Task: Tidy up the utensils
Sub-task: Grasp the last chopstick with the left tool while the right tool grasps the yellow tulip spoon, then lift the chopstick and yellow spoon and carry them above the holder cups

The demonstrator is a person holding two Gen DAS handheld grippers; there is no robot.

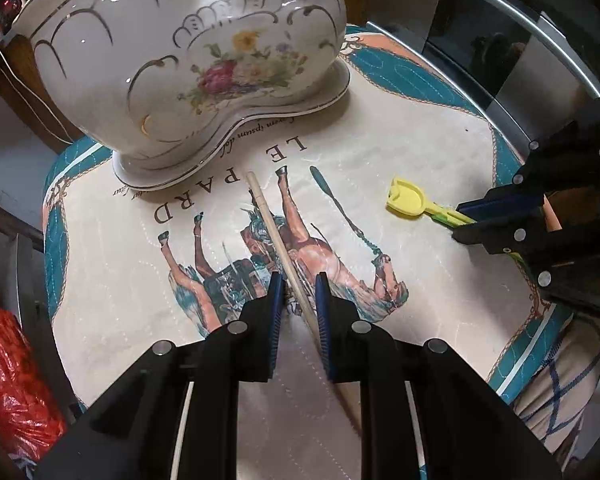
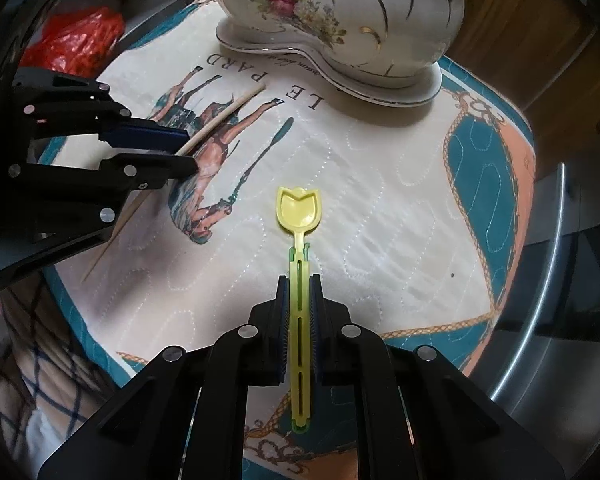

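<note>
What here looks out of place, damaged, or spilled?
Nothing is spilled or visibly broken. The wooden chopstick lies alone, slanted across the printed cloth, between the left gripper's fingers, while the right gripper closes around the yellow spoon near the ceramic vase.

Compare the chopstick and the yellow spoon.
The chopstick is a plain wooden stick; the yellow spoon is plastic with a tulip-shaped bowl. The left gripper straddles the chopstick loosely; the right gripper closes on the spoon's handle. Both lie on the printed mat.
</note>
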